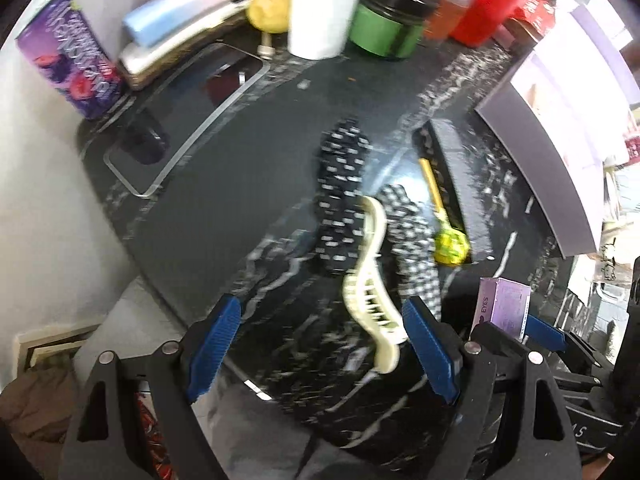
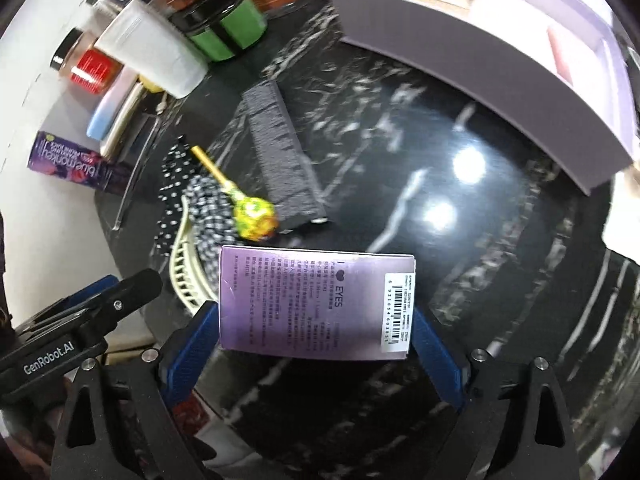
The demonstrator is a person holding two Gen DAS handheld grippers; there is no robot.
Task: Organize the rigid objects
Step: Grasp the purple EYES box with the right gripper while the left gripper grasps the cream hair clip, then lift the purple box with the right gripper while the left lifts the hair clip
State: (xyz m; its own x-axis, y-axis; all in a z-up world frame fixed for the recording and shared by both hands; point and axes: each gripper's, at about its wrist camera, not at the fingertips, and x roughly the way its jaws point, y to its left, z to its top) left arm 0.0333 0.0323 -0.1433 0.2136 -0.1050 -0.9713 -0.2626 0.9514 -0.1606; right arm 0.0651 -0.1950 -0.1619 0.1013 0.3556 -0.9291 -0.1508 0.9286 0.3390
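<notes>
The right gripper [image 2: 316,344] pinches a glossy lilac carton [image 2: 316,304] between ribbed blue fingers. The left gripper [image 1: 320,344] is spread over the veined black counter [image 1: 224,200], a curved cream hair claw [image 1: 372,280] at 1 o'clock.

Right tool [image 2: 316,340]: blue pads clamped on both ends of the purple box [image 2: 316,306]
Lollipop [image 2: 253,218]: lying on the black marble surface [image 2: 460,260], just beyond the box
Cream hair clip [image 2: 184,264]: left of box

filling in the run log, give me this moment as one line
left claw: open, empty, by cream hair clip | right claw: shut on purple box | lollipop, scrunchies on black counter
</notes>
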